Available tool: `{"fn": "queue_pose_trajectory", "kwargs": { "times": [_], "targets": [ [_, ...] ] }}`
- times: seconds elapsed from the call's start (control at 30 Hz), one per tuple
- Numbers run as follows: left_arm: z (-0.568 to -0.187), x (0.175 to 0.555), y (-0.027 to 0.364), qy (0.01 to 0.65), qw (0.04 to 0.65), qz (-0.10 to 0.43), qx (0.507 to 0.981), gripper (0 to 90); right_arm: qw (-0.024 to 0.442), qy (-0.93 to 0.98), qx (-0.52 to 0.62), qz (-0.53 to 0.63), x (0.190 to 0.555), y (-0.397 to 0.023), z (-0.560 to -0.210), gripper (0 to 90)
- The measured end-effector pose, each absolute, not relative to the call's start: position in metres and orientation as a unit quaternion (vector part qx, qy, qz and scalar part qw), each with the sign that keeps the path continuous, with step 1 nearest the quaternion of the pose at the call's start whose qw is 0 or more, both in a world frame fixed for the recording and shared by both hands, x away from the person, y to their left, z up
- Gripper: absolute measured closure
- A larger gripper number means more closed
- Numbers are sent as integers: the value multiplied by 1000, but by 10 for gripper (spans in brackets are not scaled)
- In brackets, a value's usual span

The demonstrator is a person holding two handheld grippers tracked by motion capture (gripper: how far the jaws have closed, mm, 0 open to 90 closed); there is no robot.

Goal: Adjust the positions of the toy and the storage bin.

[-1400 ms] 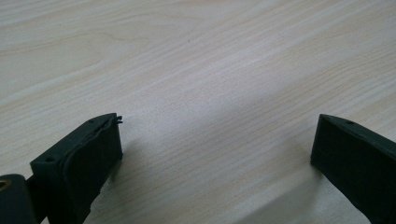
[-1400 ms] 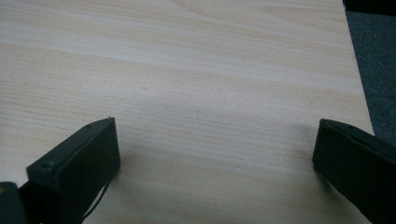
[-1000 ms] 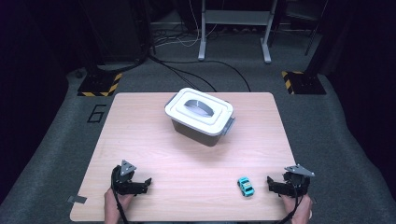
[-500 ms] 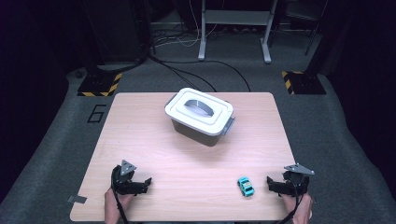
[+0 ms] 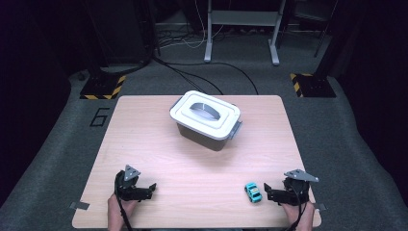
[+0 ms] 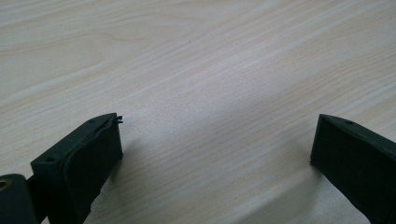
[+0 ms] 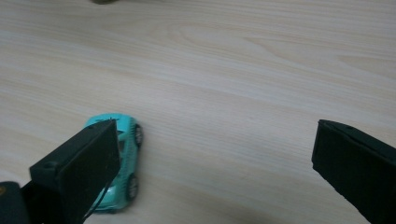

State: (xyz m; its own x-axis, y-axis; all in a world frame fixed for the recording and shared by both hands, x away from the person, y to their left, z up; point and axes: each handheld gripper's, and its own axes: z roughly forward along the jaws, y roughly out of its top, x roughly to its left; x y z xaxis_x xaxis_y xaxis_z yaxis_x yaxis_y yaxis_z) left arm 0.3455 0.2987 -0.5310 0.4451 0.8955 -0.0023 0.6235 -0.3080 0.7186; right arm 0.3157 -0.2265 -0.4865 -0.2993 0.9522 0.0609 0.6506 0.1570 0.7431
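Note:
A small turquoise toy car (image 5: pixel 252 192) lies on the wooden table (image 5: pixel 159 144) near the front right. My right gripper (image 5: pixel 267 193) rests just right of it, open, jaws pointing left. In the right gripper view the toy car (image 7: pixel 122 161) lies partly behind the left jaw, and bare wood shows in the gap of the right gripper (image 7: pixel 215 154). My left gripper (image 5: pixel 151 189) rests at the front left, open, jaws pointing right. Plain tabletop lies between the jaws of the left gripper (image 6: pixel 215 144). A white lidded box (image 5: pixel 206 119) with a grey handle stands at the table's middle back.
Beyond the table's far edge, cables run across grey carpet (image 5: pixel 231 72) toward a metal stand (image 5: pixel 240 29). Yellow-black striped bases (image 5: pixel 102 86) sit at both back corners. A hand (image 5: pixel 118 216) holds each gripper at the front edge.

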Motion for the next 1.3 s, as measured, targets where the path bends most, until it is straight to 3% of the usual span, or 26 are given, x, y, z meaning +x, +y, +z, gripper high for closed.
{"fn": "queue_pose_trajectory", "kwargs": {
  "times": [0.37,0.63,0.8,0.87,0.93,1.07,1.13,1.3],
  "targets": [
    [-531,346,299,486,333,205,782,17,199,753,524,345,306,-197,-481,45],
    [-531,346,299,486,333,205,782,17,184,769,510,340,305,-178,-486,227],
    [-531,346,299,486,333,205,782,17,179,774,512,328,305,-167,-492,425],
    [-531,346,299,485,332,205,782,17,181,773,513,326,305,-167,-493,454],
    [-531,346,299,485,332,205,782,17,181,774,515,320,305,-166,-494,559],
    [-531,346,299,485,332,205,782,17,179,771,521,319,305,-165,-494,548],
    [-531,346,299,486,333,205,782,18,176,771,524,315,306,-164,-495,493],
    [-531,346,299,486,333,205,782,18,172,774,523,311,308,-164,-499,534]
  ]
}}
